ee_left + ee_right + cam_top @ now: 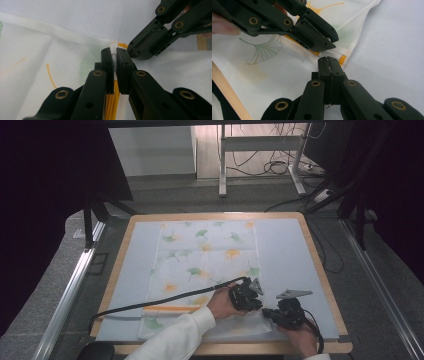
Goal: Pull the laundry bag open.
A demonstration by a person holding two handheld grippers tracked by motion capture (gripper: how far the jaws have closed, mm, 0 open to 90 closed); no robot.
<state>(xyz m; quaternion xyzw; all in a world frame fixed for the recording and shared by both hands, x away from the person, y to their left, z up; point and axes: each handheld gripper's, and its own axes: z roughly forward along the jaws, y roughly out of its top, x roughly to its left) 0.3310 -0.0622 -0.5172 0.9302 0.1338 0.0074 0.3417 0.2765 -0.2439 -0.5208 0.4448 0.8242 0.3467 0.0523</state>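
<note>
In the high view, a white cloth [205, 270] printed with leaves lies on the pale mat of the table [320, 265]; the left gripper [257, 304] and right gripper [266, 312] meet at its lower right corner, low in the frame.

In the left gripper view, its jaws at centre pinch the cloth's [50, 62] white edge beside an orange stripe [112, 102], with the other gripper at upper right.

In the right gripper view, its jaws are pressed together at centre on the cloth's [274, 65] corner.
</note>
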